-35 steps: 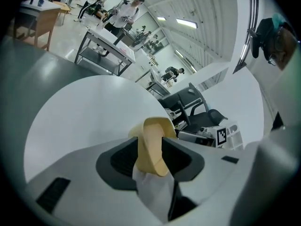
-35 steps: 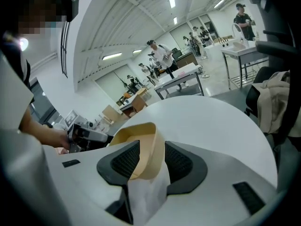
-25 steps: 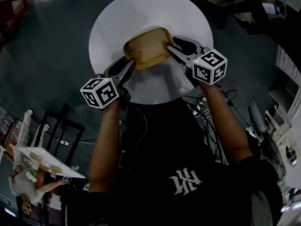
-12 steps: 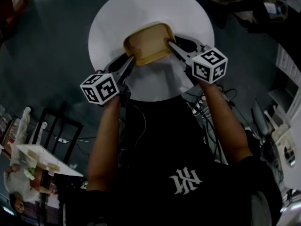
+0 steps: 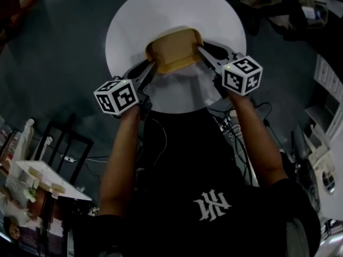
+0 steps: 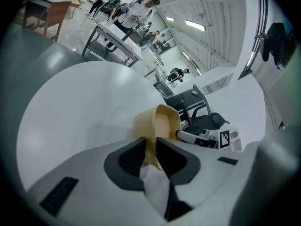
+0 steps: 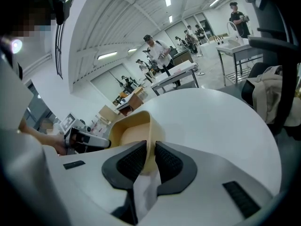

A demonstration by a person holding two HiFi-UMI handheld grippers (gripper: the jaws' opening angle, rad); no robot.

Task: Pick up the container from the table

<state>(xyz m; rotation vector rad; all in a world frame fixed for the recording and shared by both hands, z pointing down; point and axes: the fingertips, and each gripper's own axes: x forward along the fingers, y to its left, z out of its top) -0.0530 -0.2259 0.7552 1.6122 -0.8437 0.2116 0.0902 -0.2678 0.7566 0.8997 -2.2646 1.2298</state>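
A tan plastic container (image 5: 174,50) sits on the round white table (image 5: 177,4). My left gripper (image 5: 153,67) is at its left rim and my right gripper (image 5: 199,49) at its right rim. In the left gripper view the jaws (image 6: 151,149) are closing, with the container's wall (image 6: 162,121) pinched between the dark pads. The right gripper view shows the same: its jaws (image 7: 150,157) are closing and the pads press on the opposite wall (image 7: 134,128). Each gripper view also shows the other gripper across the container, the right gripper (image 6: 202,138) and the left gripper (image 7: 87,140).
Dark floor surrounds the table. An office chair (image 6: 197,102) stands beyond its far side and another chair with cloth draped on it (image 7: 275,93) at the right. A white table (image 5: 48,181) with small items is at lower left. People and workbenches stand far off.
Both pairs of jaws have come together from wide open onto the container's side walls. The container now looks narrower and tipped in the head view. The hands have stayed where they were.
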